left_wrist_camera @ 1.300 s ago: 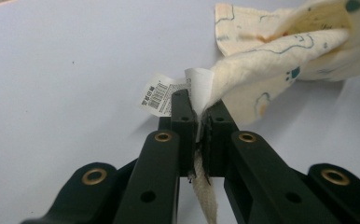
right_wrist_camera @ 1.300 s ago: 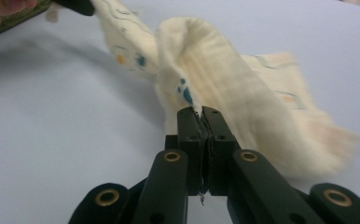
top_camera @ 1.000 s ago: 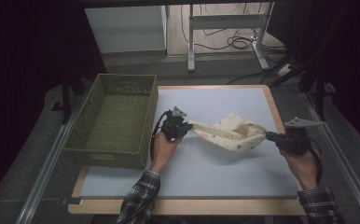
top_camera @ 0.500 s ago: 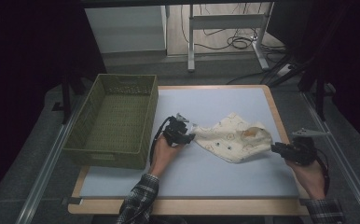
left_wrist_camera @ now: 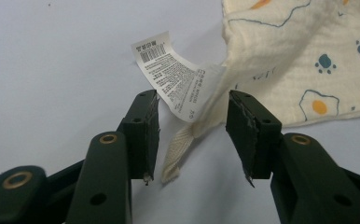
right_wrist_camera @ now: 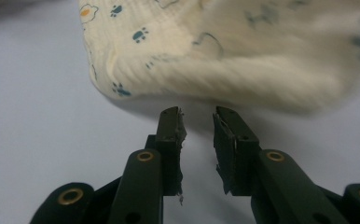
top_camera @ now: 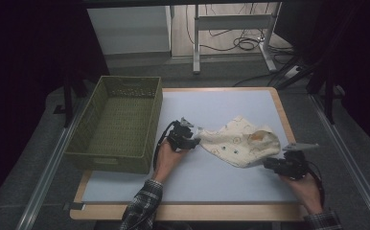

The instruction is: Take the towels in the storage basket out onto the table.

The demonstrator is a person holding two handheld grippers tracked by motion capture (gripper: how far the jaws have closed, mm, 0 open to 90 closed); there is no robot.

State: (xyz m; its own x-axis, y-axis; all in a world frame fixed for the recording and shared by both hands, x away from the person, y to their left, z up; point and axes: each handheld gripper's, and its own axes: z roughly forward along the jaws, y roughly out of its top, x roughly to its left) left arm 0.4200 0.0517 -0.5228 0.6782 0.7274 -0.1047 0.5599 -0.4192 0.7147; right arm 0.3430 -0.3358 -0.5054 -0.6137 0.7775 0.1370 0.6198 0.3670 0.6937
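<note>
A cream cloth (top_camera: 240,143) printed with paw prints and eggs lies crumpled on the pale blue table top (top_camera: 212,103). My left gripper (top_camera: 194,140) sits at the cloth's left corner. Its jaws have just been opening and stand open (left_wrist_camera: 192,100). The white care label (left_wrist_camera: 173,74) and a woven tape loop (left_wrist_camera: 178,154) lie loose between them, and neither pad presses on them. My right gripper (top_camera: 269,164) rests low at the cloth's right end. Its jaws have also just been opening and are open (right_wrist_camera: 197,114), with the cloth's folded edge (right_wrist_camera: 225,70) just beyond the tips.
An olive green basket (top_camera: 111,160) stands along the table's left side, close beside the left hand. The wooden table rim (top_camera: 283,115) runs behind the cloth. Bare blue surface (top_camera: 207,177) stretches between the two forearms toward the front edge.
The cloth was held stretched between both shut grippers a second ago; both have let go and it now lies on the table. The right hand sank and drew back toward the front edge.
</note>
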